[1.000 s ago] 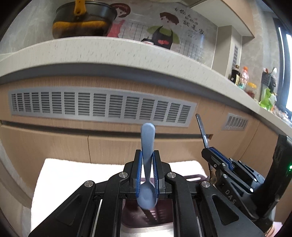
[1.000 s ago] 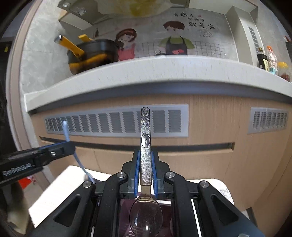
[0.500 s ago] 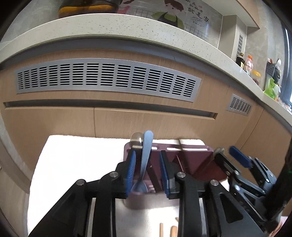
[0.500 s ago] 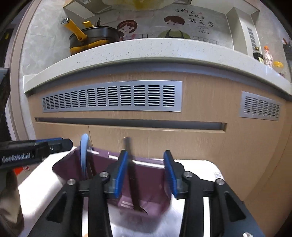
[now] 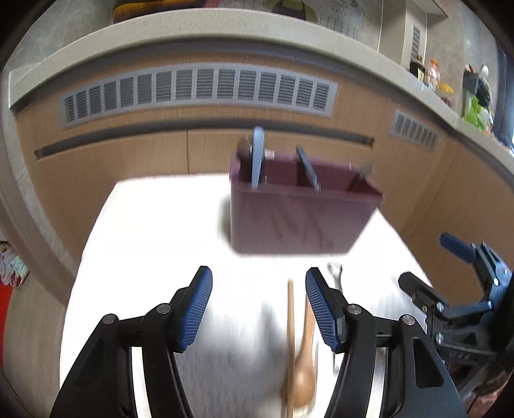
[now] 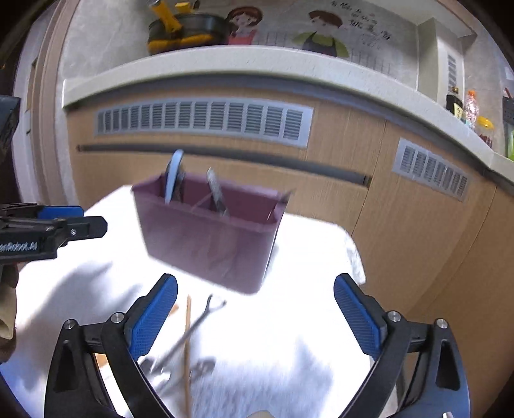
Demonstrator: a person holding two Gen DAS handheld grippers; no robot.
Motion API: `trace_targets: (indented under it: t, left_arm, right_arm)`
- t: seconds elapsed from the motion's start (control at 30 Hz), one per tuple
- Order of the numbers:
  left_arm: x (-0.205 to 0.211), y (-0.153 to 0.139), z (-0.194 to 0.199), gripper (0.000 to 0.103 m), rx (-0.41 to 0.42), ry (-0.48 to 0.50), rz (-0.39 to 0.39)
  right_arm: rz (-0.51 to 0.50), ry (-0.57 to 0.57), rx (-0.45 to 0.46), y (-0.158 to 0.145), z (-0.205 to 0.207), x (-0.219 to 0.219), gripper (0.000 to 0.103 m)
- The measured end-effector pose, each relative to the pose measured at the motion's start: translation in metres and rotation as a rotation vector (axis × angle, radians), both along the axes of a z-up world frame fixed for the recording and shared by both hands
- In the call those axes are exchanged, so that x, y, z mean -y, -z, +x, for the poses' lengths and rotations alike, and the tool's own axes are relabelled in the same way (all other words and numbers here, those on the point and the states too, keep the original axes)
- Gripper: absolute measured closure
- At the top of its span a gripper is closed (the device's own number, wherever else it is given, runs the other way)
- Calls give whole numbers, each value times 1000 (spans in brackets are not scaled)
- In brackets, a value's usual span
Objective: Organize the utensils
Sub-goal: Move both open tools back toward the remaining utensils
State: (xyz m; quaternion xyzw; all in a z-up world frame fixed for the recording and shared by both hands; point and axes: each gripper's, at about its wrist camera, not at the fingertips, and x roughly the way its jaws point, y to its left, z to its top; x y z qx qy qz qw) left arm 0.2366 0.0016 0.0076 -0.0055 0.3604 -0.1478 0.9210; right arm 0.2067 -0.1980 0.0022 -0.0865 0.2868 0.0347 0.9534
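Blurred white lettering on the left claw's body, seen at 9 o'clock from the right wrist, is not readable; the Chinese characters on the wall poster (image 6: 369, 24) above the counter are too soft to make out as well.

The left claw (image 5: 258, 308) stands spread with nothing between its blue pads. The right claw (image 6: 255, 316) is spread wider still, also bare.

At 12 o'clock from both claws a maroon utensil holder (image 5: 298, 215) stands on the white cloth of the table (image 5: 154, 231). Three handles rise from it: a light blue spoon (image 5: 257, 157) in the left compartment with a dark rounded handle just behind it, largely hidden, and one dark metal handle (image 5: 308, 173) leaning in the middle compartment.

On the cloth near the claws lie a wooden spoon (image 5: 305, 363), its bowl cut off by the frame edge, one wooden chopstick (image 5: 290, 337) beside it, and a dark metal utensil (image 6: 199, 324), smeared by motion blur so its type cannot be told.
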Motion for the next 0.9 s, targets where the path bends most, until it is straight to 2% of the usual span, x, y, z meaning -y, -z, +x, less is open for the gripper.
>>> trace_targets:
  t: [0.1,0.13,0.23,0.43,0.47,0.5,0.53,0.6,0.7,0.9]
  left_arm:
    - [-4,12,-24,41,-33,-6,27]
    - [-6,16,-30,38,-42,-12,33]
    - [-14,27,-46,33,-73,-36,45]
    - [-33,44,-54,29,-122,-103,65]
    - [-35,45,-52,29,-126,-107,63]
    - [-36,46,-51,29,-128,-112,62]
    - [-37,45,-49,29,-128,-115,61]
    - [-38,46,-48,29,-129,-116,56]
    - [-39,48,-47,29,-132,-116,57]
    - [-37,49,-45,29,-141,-109,53]
  right_arm:
    - [-2,-9,-42,10,-11,-4,5]
    - [-3,-12,-67,15,-16,-8,1]
    - [-20,-21,-112,30,-24,-19,1]
    - [-40,-37,-207,49,-23,-41,2]
    - [-21,-38,-230,50,-18,-40,5]
    - [10,-33,-254,50,-11,-39,20]
    - [29,-26,-281,52,-4,-39,41]
    - [56,-23,-338,56,11,-40,57]
    - [120,1,-413,64,33,-41,57]
    - [99,44,-420,75,52,-53,57]
